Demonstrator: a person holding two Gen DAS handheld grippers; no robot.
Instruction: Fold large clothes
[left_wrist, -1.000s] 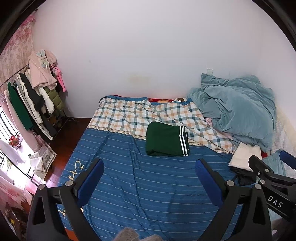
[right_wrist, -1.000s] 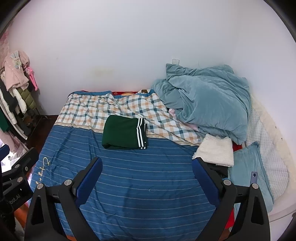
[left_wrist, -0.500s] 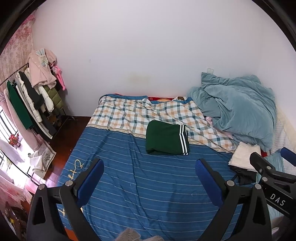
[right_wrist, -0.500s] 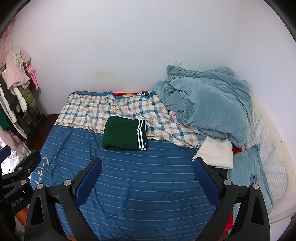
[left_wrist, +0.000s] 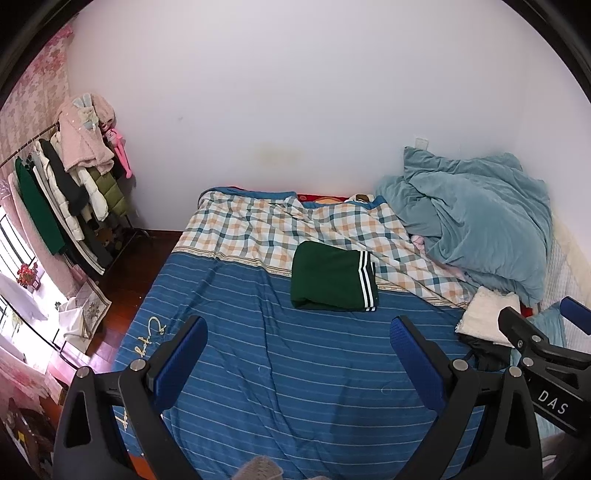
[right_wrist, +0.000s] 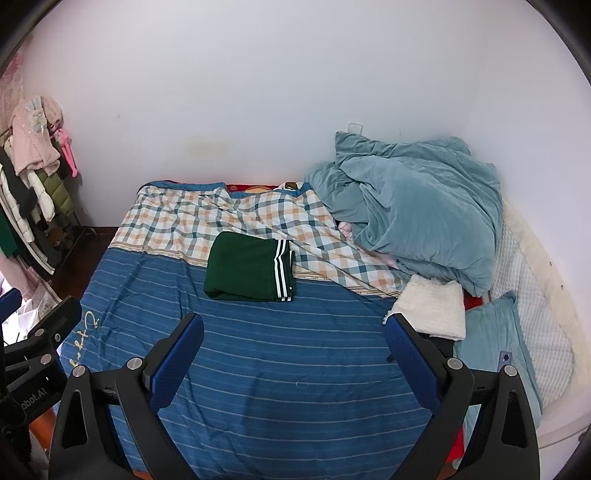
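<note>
Plainly, going left to right: a clothes rack crowds the left wall; the left gripper hangs wide and empty above the blue striped bedspread; the folded green garment lies mid-bed, well apart from both; the right gripper gapes wide, holding nothing; a white folded cloth sits by the teal duvet. Any careless reach could snag the bedspread, dragging the finished fold askew.

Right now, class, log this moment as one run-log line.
left gripper: open, empty | right gripper: open, empty | green garment: folded, on bed | white towel: folded, beside duvet
</note>
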